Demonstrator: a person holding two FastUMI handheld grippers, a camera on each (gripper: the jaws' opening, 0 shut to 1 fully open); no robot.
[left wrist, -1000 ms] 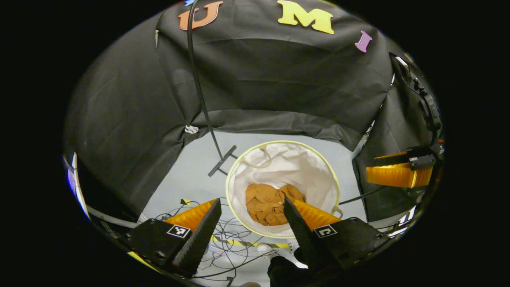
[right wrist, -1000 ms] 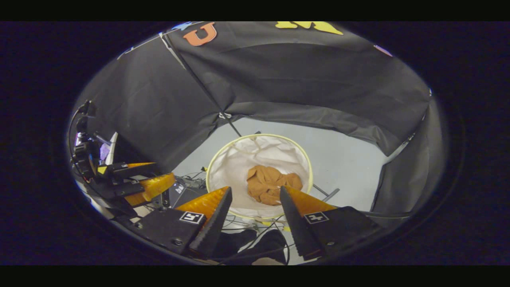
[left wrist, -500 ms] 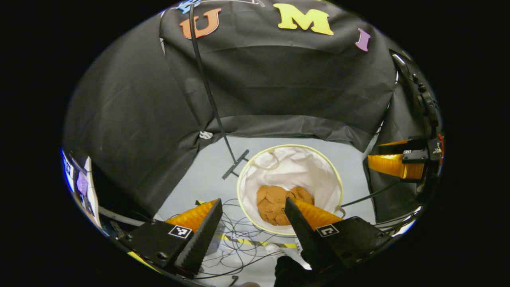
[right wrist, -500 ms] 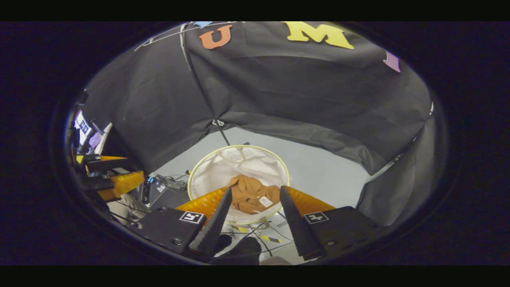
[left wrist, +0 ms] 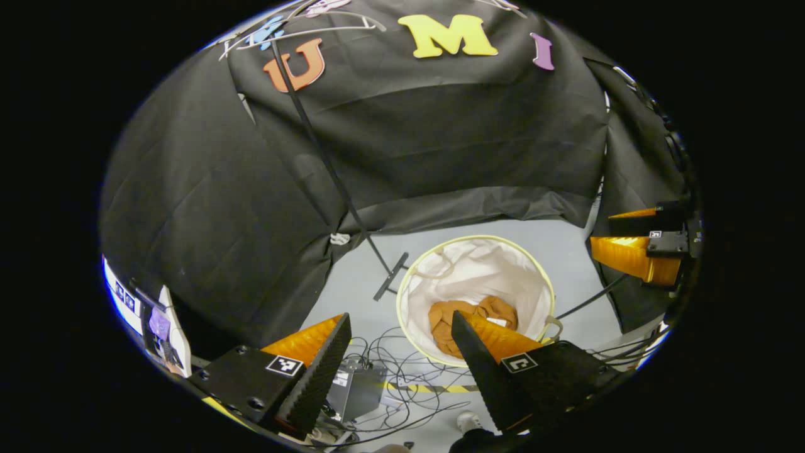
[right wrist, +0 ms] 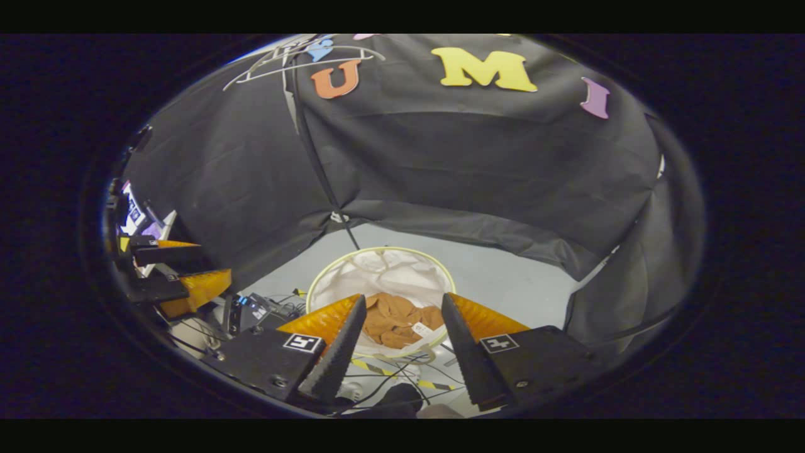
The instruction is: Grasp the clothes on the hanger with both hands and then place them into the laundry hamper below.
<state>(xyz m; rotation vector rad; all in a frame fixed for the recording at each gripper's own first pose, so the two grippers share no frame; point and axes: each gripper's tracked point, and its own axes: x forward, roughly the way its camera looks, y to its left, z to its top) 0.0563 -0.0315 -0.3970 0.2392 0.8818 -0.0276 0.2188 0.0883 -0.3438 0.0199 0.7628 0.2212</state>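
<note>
Left gripper [left wrist: 397, 371]: fingers spread apart, nothing between them. It is held above the floor [left wrist: 352, 286], looking down toward the hamper [left wrist: 547, 296].

Right gripper [right wrist: 397, 352]: fingers likewise spread apart and holding nothing. It also shows at the right edge of the left gripper view [left wrist: 638, 255], and the left gripper shows at the left edge of the right gripper view [right wrist: 173, 277].

Clothes [left wrist: 443, 318]: a crumpled brown bundle lying at the bottom of the hamper, clear of both grippers. In the right gripper view the clothes [right wrist: 393, 318] show a small white tag on the near side.

Hamper: round, white lining, pale yellow rim, standing upright on the grey floor.

Hangers [right wrist: 277, 66]: bare wire ones near the top of a thin black pole [left wrist: 327, 163], whose foot stands just beside the hamper.

Loose cables [left wrist: 402, 371] lie on the floor on the near side of the hamper.
</note>
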